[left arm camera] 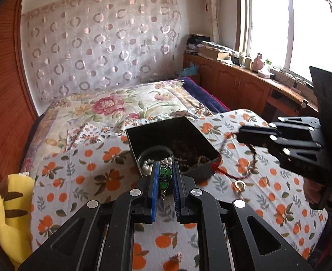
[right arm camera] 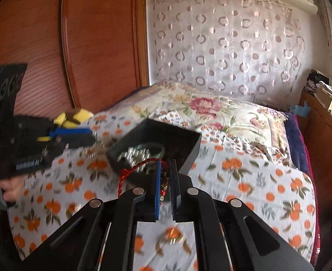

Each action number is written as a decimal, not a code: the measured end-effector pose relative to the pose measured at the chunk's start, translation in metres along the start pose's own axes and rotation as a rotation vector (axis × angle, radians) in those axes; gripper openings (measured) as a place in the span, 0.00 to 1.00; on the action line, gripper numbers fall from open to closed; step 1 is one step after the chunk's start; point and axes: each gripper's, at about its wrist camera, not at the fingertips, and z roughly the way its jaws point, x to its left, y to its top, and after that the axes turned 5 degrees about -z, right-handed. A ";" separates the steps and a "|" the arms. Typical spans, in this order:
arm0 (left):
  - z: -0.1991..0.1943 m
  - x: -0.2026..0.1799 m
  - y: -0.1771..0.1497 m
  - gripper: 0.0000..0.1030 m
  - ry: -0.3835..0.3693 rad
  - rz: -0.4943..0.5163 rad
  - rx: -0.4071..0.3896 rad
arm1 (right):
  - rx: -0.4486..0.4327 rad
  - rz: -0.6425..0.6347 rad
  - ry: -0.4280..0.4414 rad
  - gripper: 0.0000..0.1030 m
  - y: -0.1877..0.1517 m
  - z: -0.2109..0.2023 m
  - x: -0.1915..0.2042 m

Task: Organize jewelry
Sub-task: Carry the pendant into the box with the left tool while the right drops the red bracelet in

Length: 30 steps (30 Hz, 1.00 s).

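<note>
Green-stone pendant [left arm camera: 165, 174] clamped in left gripper [left arm camera: 165, 176], at black box's [left arm camera: 143, 133] 6 o'clock rim. Right gripper [right arm camera: 166, 180] pinches red-cord bead bracelet [right arm camera: 163, 184] by box's [right arm camera: 191, 155] 5 o'clock edge. Orange-print sheet [left arm camera: 279, 180] open at 3 o'clock.

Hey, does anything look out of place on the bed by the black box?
Yes. A ring lies loose on the orange-print bedspread outside the black box, and a red cord trails over the box's corner.
</note>
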 end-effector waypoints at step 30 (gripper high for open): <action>0.070 0.023 0.049 0.10 0.021 -0.026 0.029 | -0.031 0.086 0.099 0.10 0.019 0.077 -0.037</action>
